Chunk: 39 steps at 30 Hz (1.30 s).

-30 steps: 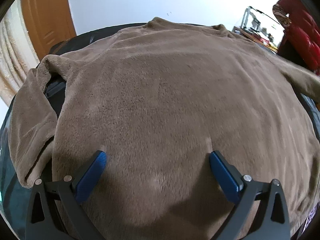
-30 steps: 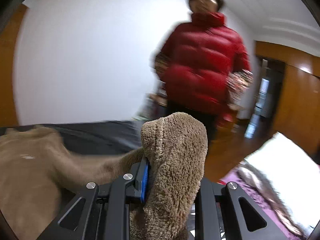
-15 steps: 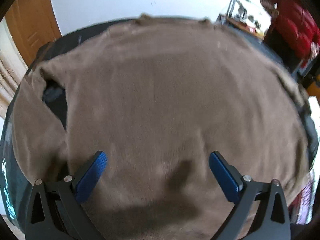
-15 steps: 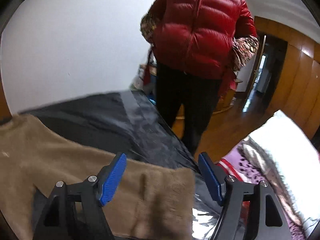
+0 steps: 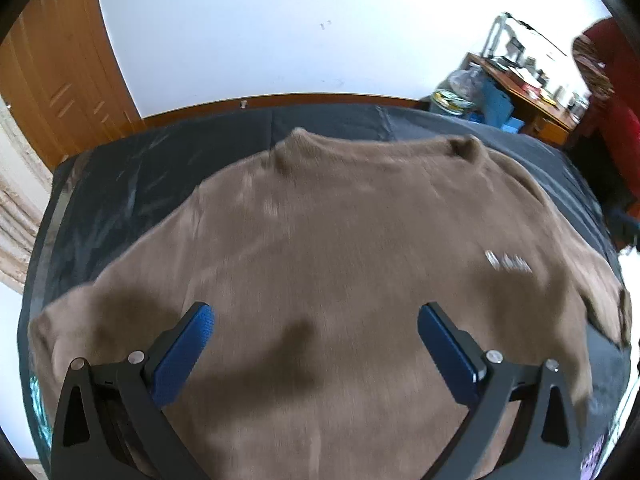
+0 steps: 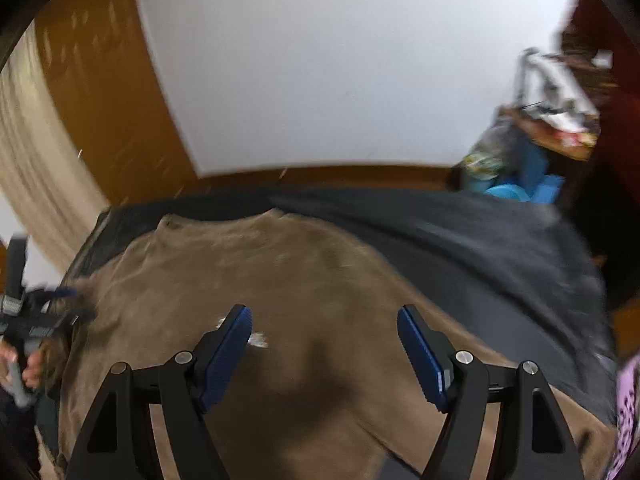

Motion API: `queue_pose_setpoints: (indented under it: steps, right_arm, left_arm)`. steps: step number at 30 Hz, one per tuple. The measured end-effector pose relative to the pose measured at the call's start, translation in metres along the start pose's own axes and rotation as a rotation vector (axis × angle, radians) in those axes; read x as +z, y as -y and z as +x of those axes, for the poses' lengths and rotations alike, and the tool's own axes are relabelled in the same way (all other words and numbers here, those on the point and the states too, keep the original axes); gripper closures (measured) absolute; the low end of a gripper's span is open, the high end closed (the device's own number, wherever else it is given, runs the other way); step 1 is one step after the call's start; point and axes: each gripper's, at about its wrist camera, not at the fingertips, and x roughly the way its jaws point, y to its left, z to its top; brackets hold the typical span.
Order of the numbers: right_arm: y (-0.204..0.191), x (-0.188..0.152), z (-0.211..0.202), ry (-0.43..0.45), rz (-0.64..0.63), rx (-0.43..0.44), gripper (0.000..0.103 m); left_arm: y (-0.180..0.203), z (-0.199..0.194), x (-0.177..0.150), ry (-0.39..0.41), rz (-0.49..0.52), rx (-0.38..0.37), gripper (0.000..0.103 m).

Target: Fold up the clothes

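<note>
Now sweater [image 5: 340, 264] flat on bed [image 5: 132, 168]; left gripper [image 5: 316, 344], right gripper [image 6: 324, 354] wide apart, empty. Risk: thick fleece bunching, sleeve slipping off bed's right edge.

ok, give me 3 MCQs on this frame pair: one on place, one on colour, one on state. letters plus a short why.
1. Where does the brown sweater lie?
A. flat on the dark sheet
B. on a chair
C. on the floor

2. What colour are the pads on the fingers?
A. red
B. blue
C. white

3. What state are the left gripper and the right gripper in?
A. both shut on cloth
B. only the left open
C. both open, holding nothing

Answers:
1 A: the sweater is spread on the dark covering, which shows around its edges.
2 B: blue ribbed pads show in both wrist views.
3 C: each pair of fingers stands wide apart with nothing between them.
</note>
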Motion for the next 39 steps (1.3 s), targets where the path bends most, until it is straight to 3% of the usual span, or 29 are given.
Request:
queue_pose_setpoints:
  steps: [3, 6, 11, 16, 21, 29, 35, 39]
  right_arm:
    - [-0.018, 0.008, 0.050, -0.094, -0.024, 0.018, 0.026]
    - [-0.030, 0.012, 0.094, -0.166, -0.045, -0.018, 0.026]
    - [-0.029, 0.017, 0.146, -0.216, -0.037, -0.095, 0.026]
    - [-0.033, 0.030, 0.167, -0.161, -0.055, -0.171, 0.020]
    - [-0.034, 0.036, 0.180, -0.124, -0.052, -0.176, 0.006]
    - [-0.040, 0.033, 0.178, -0.087, -0.075, -0.162, 0.001]
    - [-0.066, 0.005, 0.113, -0.086, -0.143, -0.080, 0.001]
    - [-0.091, -0.042, 0.076, -0.139, -0.224, -0.009, 0.001]
  left_arm:
    - [-0.002, 0.036, 0.017, -0.010, -0.012, 0.045, 0.001]
    - [-0.003, 0.065, 0.027, -0.018, -0.003, 0.112, 0.001]
    - [-0.004, 0.097, 0.035, 0.010, 0.017, 0.178, 0.000]
    - [-0.017, 0.105, 0.047, 0.032, -0.049, 0.127, 0.000]
    - [-0.025, 0.112, 0.056, 0.057, -0.089, 0.114, 0.000]
    - [-0.026, 0.101, 0.043, 0.034, -0.102, 0.132, 0.000]
    - [0.000, 0.065, 0.004, 0.007, 0.005, 0.107, 0.000]
    - [0.025, 0.038, -0.032, -0.011, 0.092, 0.037, 0.000]
